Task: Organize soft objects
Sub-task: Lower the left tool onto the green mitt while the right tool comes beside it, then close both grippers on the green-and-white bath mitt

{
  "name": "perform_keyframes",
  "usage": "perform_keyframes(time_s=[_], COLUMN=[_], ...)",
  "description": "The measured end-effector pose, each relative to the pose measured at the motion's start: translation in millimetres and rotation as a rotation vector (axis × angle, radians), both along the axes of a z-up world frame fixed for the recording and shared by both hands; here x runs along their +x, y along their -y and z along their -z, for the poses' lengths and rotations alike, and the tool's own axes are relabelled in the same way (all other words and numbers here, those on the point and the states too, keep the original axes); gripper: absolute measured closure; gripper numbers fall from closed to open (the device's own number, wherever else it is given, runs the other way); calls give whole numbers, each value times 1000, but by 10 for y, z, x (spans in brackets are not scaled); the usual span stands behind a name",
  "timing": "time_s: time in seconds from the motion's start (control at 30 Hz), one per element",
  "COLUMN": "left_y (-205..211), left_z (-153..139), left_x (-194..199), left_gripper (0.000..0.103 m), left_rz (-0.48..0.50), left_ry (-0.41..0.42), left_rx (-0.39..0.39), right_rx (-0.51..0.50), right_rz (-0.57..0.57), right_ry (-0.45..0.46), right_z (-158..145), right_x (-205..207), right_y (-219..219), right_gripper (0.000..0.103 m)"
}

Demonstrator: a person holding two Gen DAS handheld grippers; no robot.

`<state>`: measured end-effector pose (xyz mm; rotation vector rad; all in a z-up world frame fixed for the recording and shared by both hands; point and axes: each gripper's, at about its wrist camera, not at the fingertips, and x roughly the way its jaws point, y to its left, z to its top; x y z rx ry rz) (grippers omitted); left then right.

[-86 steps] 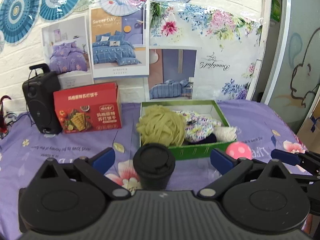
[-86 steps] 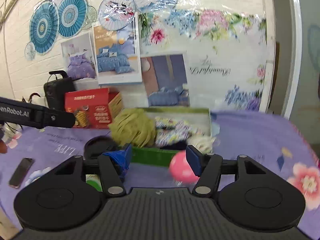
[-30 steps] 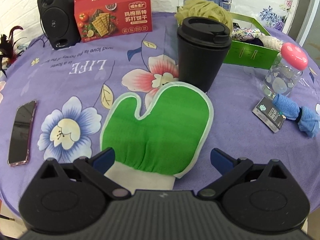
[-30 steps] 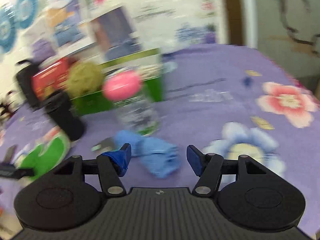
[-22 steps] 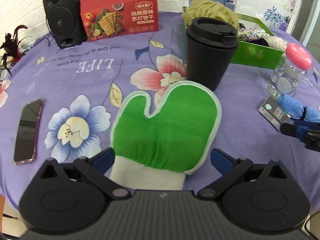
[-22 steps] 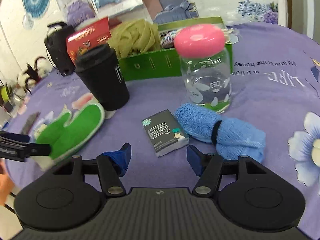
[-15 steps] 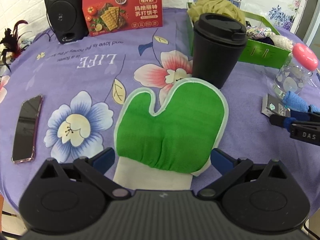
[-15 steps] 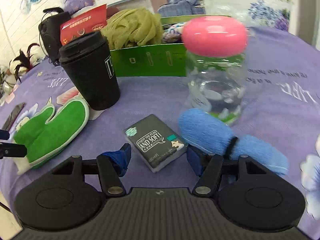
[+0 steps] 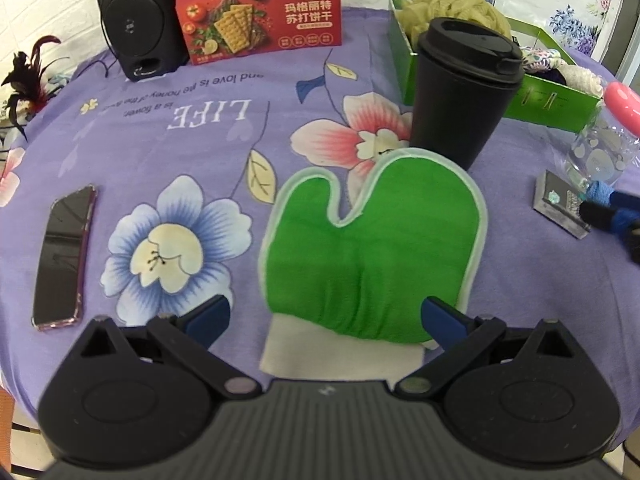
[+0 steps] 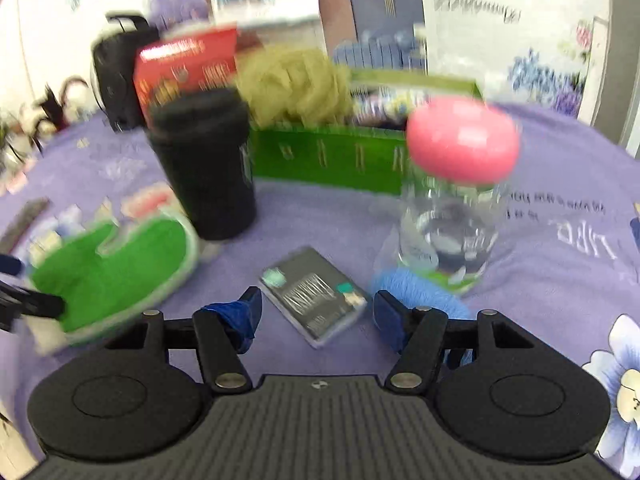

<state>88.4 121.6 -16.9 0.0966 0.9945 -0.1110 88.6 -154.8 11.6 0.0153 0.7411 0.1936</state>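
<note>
left gripper (image 9: 323,317): jaws wide apart, holding nothing, straddling the white cuff end of the green mitt (image 9: 374,248) | mitt: flat on the surface (image 9: 208,128), just near of the black cup (image 9: 460,92) | right gripper (image 10: 316,314): jaws apart, empty, dark tissue pack (image 10: 314,296) between them | blue towel roll (image 10: 420,286): by right finger, near the bottle (image 10: 452,208)

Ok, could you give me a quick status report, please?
Left gripper open over green mitt. Right gripper open, empty, above tissue pack. Black cup stands between mitt and green box.
</note>
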Motion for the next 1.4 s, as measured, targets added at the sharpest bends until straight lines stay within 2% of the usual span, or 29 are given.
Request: perform_keyframes(time_s=[0.1,0.23,0.4,0.53,0.63,0.77,0.83,0.97,1.1,1.2,1.23,1.3,1.33,1.37,1.4], left_y=[-62,-193,-303,-238,-139,-69,-70,-90,-77,-86,-97,-126,-144,-155,-146], left_z=[18,18,44,118,214,249,242,260,261,248,241,213,192,161,122], left_x=[-25,-126,-174,5,128,124,115,134,138,114,104,86,82,67,32], left_gripper=[2,2,2,2,2,3,3,3,7,16,24,50,73,83,87], left_rz=[38,135,210,244,246,262,263,256,259,259,258,257,265,256,255], left_ry=[-6,-28,-19,-33,-52,-36,-28,-32,-33,-34,-36,-44,-59,-60,-47], left_rx=[-2,-44,-43,-101,-115,-111,-106,-112,-106,-112,-119,-146,-175,-182,-168], right_rx=[69,157,161,247,272,232,191,184,79,48,58,97,102,96,104], right_rz=[-91,-164,-143,-110,-154,-241,-252,-268,-289,-275,-277,-311,-317,-330,-340], right_ry=[-16,-77,-111,-154,-189,-182,-166,-139,-109,-93,-88,-80,-78,-69,-60], right_z=[-90,22,150,272,350,340,358,415,399,393,389,399,401,387,357], right_x=[-2,162,422,647,680,669,705,680,648,644,642,638,630,611,584], right_y=[-164,-401,-524,-512,-656,-889,-934,-927,-1073,-1145,-1142,-1125,-1129,-1148,-1138], right_gripper=[55,55,55,55,53,52,52,52,49,48,48,57,71,89,94])
